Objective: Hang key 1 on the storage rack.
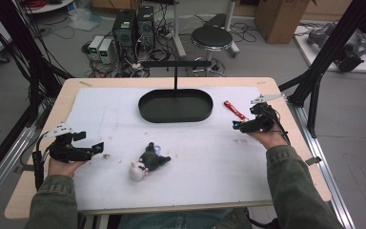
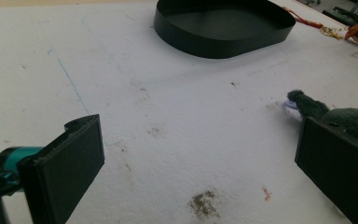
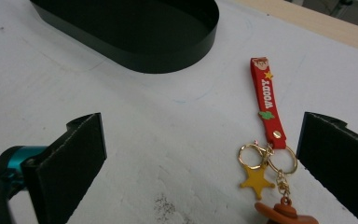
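Between my right gripper's (image 3: 200, 158) parted, empty jaws lies the red Woody keychain (image 3: 266, 123), right of the black oval tray (image 1: 175, 106). My left gripper (image 2: 198, 163) gapes too, the dark plush toy (image 1: 148, 161) beside it, nearer me than the tray.

Tray (image 1: 175, 106) behind plush toy (image 1: 148, 160); keychain (image 1: 234, 109) right of tray.

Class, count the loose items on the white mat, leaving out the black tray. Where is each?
2. A plush toy lies near the front centre; a red Woody keychain lies right of the tray.
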Tool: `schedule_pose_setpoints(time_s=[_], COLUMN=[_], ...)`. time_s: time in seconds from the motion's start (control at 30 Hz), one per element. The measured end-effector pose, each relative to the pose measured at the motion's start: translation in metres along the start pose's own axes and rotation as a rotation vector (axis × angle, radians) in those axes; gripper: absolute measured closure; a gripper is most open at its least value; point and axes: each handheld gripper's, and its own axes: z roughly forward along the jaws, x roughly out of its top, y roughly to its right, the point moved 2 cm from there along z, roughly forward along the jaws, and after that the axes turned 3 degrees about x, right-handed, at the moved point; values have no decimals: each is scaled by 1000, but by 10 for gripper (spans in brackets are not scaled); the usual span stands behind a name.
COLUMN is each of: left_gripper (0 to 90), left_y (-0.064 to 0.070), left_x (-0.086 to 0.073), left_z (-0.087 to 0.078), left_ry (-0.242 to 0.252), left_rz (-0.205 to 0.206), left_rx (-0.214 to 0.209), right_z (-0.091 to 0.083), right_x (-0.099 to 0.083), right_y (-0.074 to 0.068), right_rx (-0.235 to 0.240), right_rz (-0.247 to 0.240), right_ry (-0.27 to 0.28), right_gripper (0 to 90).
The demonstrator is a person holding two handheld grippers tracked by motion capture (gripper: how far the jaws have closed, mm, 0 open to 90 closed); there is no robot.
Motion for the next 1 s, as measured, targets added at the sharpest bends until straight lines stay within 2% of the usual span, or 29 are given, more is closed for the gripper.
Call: schedule_pose_setpoints(time_s=[0.13,0.27,0.3,0.37,0.4,0.47,0.6,0.67,0.7,0.77,0.87,0.9,1.0], left_gripper=[17,17,17,17,17,17,17,17,17,17,17,17,17], left_y=[0,0,0,1,1,1,0,0,0,0,0,0,0], left_x=[0,0,0,0,0,0,0,0,0,0,0,0,-1], left_z=[0,1,2,2,2,2,2,2,2,2,1,1,2], left_ry=[0,-8,-11,-11,-13,-13,-11,-12,-13,-11,-11,-10,-13], left_rz=[-4,0,1,1,2,2,6,6,7,6,6,6,6], left_rx=[-2,1,0,-2,-2,-2,0,1,0,1,2,1,0], right_z=[9,15,21,24,30,32,45,48,55,63,70,75,79], right_x=[7,10,13,15,19,21,33,34,36,38,38,36,33], right_y=[6,12,16,18,22,23,30,33,38,46,52,59,62], right_rx=[3,22,36,37,38,36,33,36,41,32,31,32,38], right_rz=[-1,18,28,29,21,13,-8,-8,11,12,27,50,64], right_ry=[-30,-39,-66,-82,-114,-120,-181,-177,-185,-209,-216,-207,-219], right_gripper=[4,4,4,5,4,4,5,4,5,5,5,5,5])
